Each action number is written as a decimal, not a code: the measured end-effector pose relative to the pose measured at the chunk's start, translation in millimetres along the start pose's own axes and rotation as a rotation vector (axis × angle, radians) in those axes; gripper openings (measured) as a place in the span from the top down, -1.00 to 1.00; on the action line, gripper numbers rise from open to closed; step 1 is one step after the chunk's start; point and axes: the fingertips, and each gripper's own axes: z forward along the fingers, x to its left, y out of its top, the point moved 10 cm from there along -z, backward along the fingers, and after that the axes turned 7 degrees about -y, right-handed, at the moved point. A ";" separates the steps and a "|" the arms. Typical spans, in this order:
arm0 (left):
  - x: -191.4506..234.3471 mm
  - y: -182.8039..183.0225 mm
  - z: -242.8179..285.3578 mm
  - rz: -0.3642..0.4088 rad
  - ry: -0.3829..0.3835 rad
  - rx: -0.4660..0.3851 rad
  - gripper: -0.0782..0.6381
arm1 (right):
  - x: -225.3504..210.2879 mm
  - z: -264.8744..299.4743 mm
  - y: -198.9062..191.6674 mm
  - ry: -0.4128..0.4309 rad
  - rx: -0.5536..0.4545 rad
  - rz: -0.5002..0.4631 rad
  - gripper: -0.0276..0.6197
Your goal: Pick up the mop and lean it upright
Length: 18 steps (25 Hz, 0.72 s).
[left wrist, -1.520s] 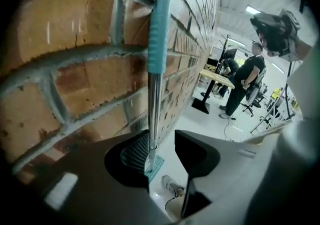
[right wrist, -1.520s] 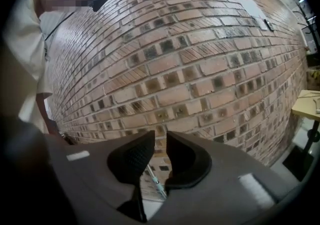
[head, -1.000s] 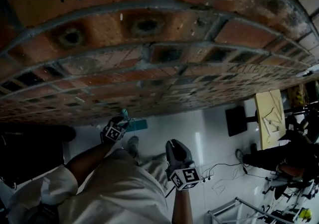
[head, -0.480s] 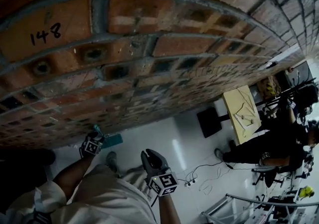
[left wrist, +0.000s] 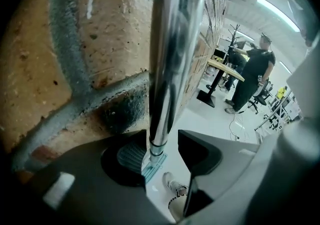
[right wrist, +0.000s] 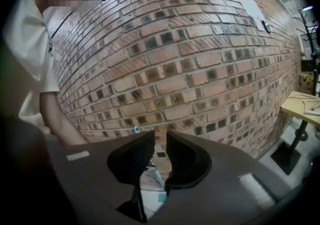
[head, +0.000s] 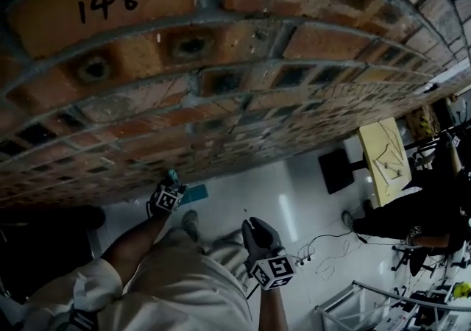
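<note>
Loose mop pole [left wrist: 172, 44] between left gripper [left wrist: 162, 139] jaws, just been opening; right gripper [right wrist: 160, 141] jaws nearly together, empty. Likely stiff, slick: clamp mid-shaft.

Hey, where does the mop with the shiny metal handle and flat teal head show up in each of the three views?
Head view: the mop sits lower left of centre, with its teal head at the wall's foot.
Left gripper view: the mop fills the centre, its handle running top to bottom.
Right gripper view: only a sliver of the mop shows, low centre.
Shared landmark: the red brick wall.
</note>
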 end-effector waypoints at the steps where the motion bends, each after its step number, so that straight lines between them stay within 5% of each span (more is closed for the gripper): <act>1: 1.9 -0.4 -0.7 0.004 0.006 0.006 0.18 | 2.0 0.9 -0.9 0.000 0.000 0.004 0.72; 18: 12.9 -11.8 -2.8 -0.083 0.027 0.020 0.25 | 11.4 25.5 -19.1 0.060 0.056 -0.001 0.72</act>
